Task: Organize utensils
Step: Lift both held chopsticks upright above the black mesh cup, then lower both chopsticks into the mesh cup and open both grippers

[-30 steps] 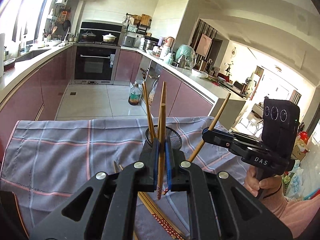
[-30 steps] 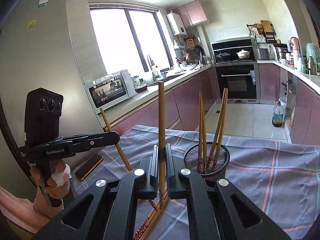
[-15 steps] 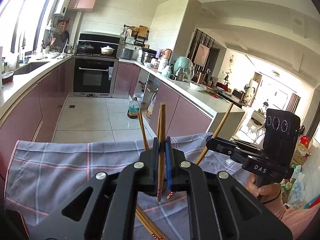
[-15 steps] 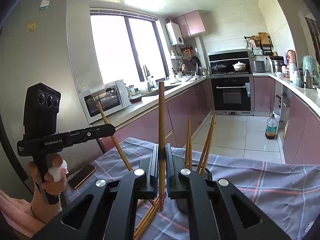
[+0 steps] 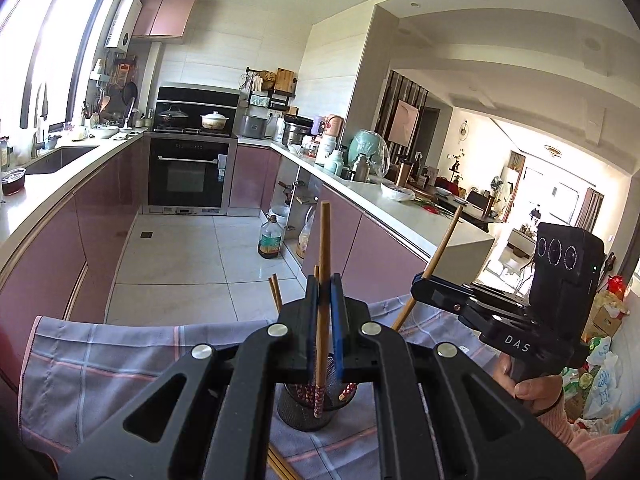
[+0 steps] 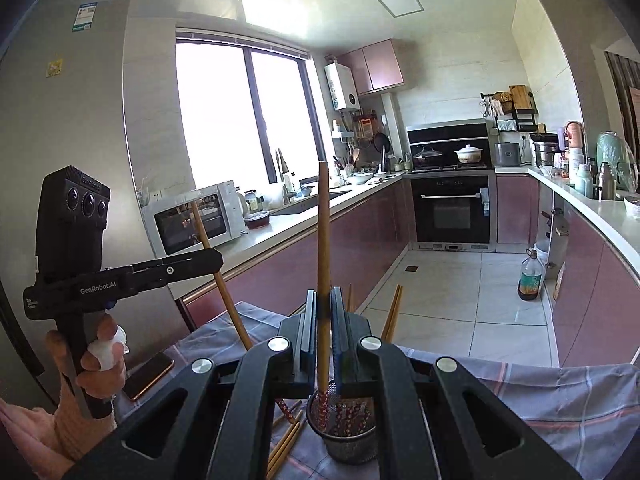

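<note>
While both hands hovered over mesh holder [image 6: 348, 432] on cloth-covered surface [image 6: 560, 396], left gripper [image 5: 325, 312] jaws pinched upright chopstick [image 5: 323, 300]; right gripper [image 6: 323, 320] jaws pinched another chopstick [image 6: 323, 264], patterned tips inside holder.

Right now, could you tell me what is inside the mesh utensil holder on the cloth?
The mesh holder contains several chopsticks standing with their red-patterned ends down. Their upper shafts and the holder's bottom are hidden by the right gripper, so an exact count isn't possible.
</note>
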A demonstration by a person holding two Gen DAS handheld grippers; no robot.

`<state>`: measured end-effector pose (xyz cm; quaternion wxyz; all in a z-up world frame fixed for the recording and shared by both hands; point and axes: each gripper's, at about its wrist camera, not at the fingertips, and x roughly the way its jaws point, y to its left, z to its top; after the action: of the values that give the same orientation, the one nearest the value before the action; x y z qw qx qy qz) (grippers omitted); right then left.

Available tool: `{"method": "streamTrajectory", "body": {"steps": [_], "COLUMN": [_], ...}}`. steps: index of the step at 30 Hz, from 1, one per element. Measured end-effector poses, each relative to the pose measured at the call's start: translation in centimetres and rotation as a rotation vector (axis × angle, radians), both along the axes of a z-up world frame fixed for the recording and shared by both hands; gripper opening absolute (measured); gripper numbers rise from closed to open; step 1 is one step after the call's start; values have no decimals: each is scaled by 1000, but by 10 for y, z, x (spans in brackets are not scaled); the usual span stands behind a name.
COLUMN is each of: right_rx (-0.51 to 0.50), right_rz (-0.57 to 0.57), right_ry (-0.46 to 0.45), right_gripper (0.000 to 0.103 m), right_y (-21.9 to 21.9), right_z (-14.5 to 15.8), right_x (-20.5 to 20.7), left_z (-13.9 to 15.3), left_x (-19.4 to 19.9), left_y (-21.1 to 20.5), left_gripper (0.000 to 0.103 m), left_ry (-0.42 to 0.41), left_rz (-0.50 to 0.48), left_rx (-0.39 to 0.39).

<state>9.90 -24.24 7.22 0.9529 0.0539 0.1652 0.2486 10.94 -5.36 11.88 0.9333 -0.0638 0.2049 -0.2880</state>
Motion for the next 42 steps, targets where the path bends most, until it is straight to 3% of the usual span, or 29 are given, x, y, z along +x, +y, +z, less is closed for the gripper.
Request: {"method": "streamTrajectory", "body": {"steps": [5,15,24,35,42], "right_rx": [-20,-45,-75,-84,-71], "right_rz": [-15,-18,-8,-11,-36], "right_ry": [21,101,158,299,317], "right_gripper": [5,5,5,6,9], "right_y": [1,6,11,11,10], "right_z": [-9,-34,-44,-68,-73], "right_x": [11,28,37,67,73], "left_z": [1,-16,-41,-74,-92], "left_x": [7,44,68,99,118], "left_y": [-3,-17,-34,-55,-54], "left_gripper": [7,7,7,7,19], "left_ry": [-4,68,142,241,272], "left_rz": [13,19,-6,-35,-1], "left_rx": [0,44,126,223,242]}}
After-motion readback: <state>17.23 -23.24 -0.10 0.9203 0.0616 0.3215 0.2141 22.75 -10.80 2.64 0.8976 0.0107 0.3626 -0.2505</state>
